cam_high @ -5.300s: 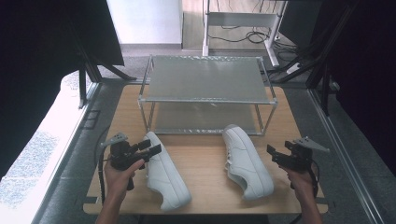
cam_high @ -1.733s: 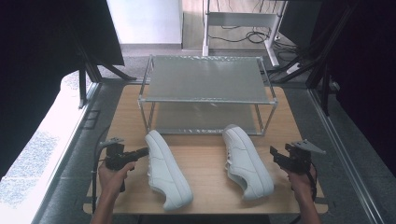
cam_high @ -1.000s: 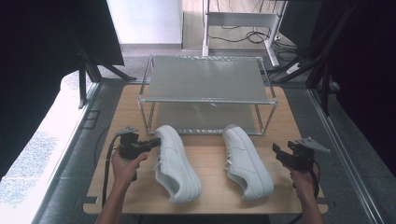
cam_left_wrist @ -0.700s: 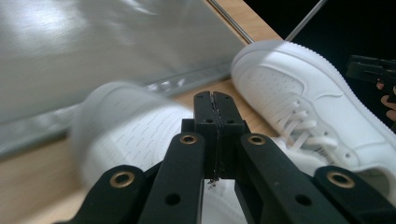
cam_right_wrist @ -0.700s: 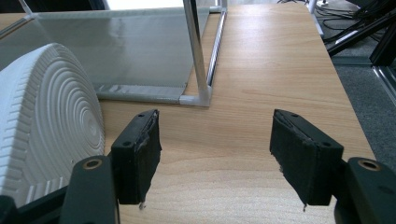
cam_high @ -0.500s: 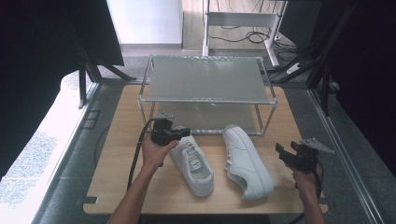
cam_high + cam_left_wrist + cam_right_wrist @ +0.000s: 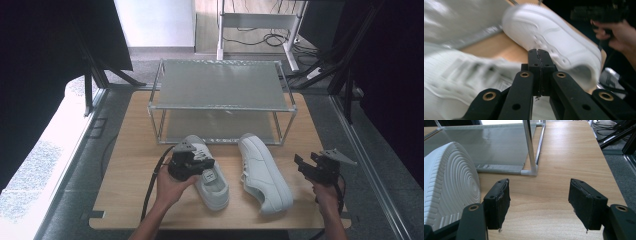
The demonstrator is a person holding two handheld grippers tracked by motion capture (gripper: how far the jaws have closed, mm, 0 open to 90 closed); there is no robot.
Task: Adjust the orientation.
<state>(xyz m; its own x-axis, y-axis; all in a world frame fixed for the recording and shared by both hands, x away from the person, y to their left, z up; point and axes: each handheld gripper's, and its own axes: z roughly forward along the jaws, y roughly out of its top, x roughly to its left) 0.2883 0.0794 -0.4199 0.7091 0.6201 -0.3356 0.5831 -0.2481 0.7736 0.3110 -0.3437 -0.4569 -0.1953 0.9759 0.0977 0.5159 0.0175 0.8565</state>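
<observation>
Nudging left shoe [image 7: 210,172] toward right shoe [image 7: 264,172] mid-table [image 7: 125,190], in front of rack [image 7: 220,85]. Left gripper [image 7: 200,164]: jaws pressed together, empty, touching shoe. Right gripper [image 7: 539,202]: spread, idle near right edge. Next: align pair w/ rack shelf.

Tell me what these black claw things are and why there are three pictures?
A person sits at a wooden table and holds a pinching tool, called a gripper, in each hand. One picture looks down from above. The other two come from small cameras riding on each gripper, looking along its black jaws. On the table lie two white shoes and a metal rack. The left gripper is shut with nothing pinched, over the left shoe. The right gripper is open and holds nothing, waiting beside the right shoe, which lies tipped so its sole shows.
</observation>
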